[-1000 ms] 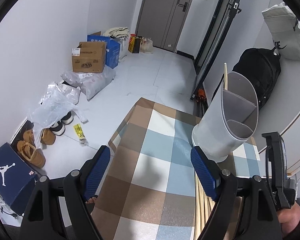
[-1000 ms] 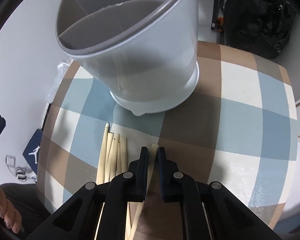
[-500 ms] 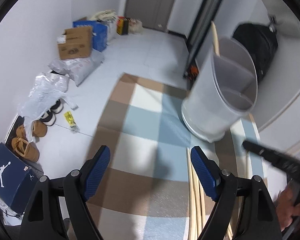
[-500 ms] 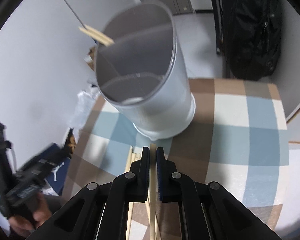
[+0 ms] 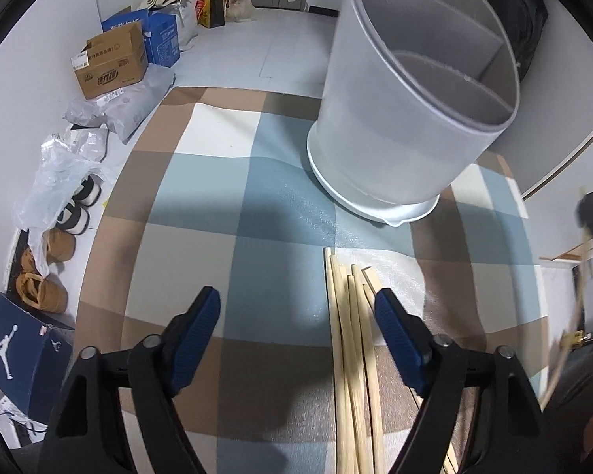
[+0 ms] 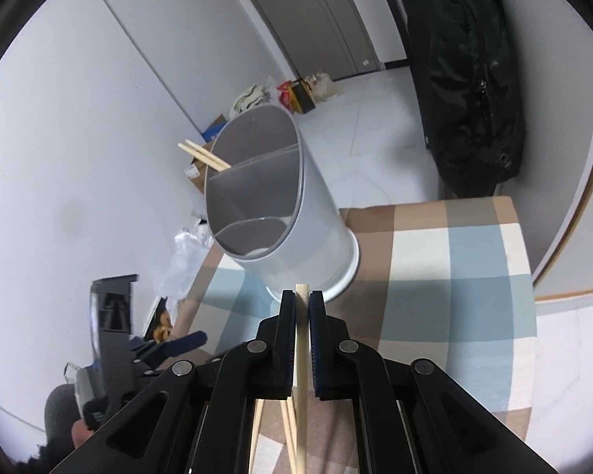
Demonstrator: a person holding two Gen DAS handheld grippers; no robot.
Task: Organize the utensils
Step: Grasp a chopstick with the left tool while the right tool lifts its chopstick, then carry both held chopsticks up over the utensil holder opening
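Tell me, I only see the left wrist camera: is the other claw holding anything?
Observer: Yes, the right claw is shut on one chopstick.
Operator: Is anything in the holder already?
Observer: Two chopsticks lean in the far compartment of the grey utensil holder.
Operator: And my claw?
Observer: The left claw is closing, with nothing between its pads yet, beside the loose chopsticks on the checked cloth.

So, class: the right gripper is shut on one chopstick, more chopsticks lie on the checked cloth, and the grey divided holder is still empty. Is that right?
Not quite. The right wrist view shows the utensil holder is not empty: two chopsticks already lean out of its far compartment. The rest holds: the right gripper is shut on one chopstick, and more lie on the checked cloth.
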